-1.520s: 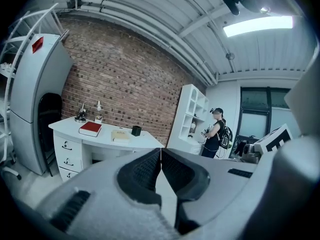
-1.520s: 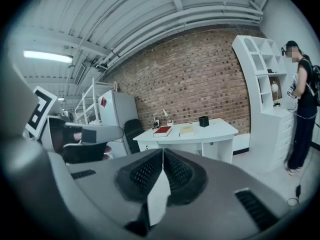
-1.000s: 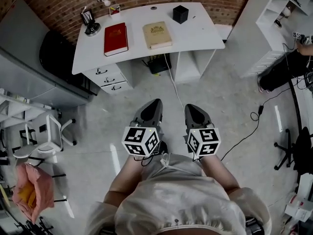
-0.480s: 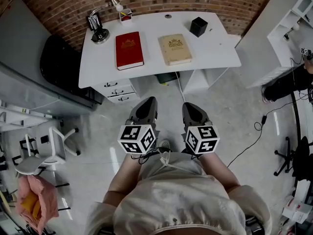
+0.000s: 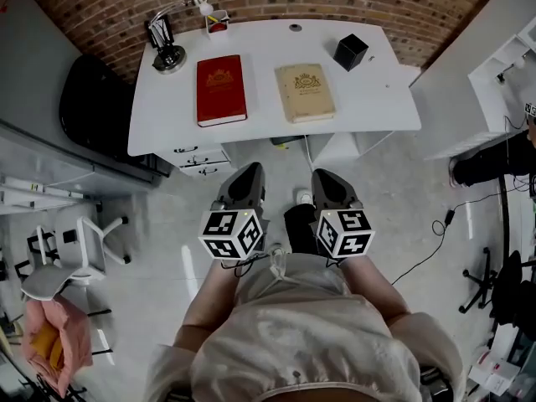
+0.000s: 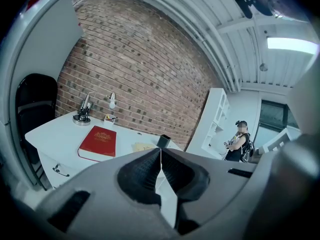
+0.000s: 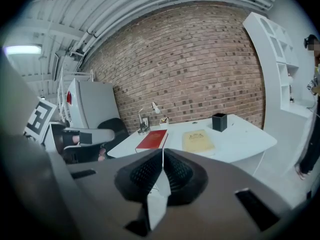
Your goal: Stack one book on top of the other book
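Head view, books: 2 lie flat on the white desk point(image 5: 368, 99), the red book point(image 5: 221, 90) to the left and the tan book point(image 5: 305, 92) to the right, apart, not yet stacked.
Head view, long axis: both run from the desk's near edge toward the brick wall.
Head view, grippers: the left gripper point(image 5: 245, 174) and the right gripper point(image 5: 325, 179) hang over the floor, well short of the desk, pointing at it.
Head view, nearer hand: left lines up with the red book, right with the tan book.
Left gripper view, jaws: closed tight, nothing between them.
Left gripper view, target: the red book point(image 6: 98, 141) lies ahead and left of the tips, the tan one point(image 6: 142, 147) just beyond.
Right gripper view, jaws: pressed together, empty.
Right gripper view, target: the tan book point(image 7: 198, 140) lies ahead and slightly right, the red book point(image 7: 152, 139) slightly left.
Judgement: the approach is unfinished, and either pair of jaws must open before a grasp.
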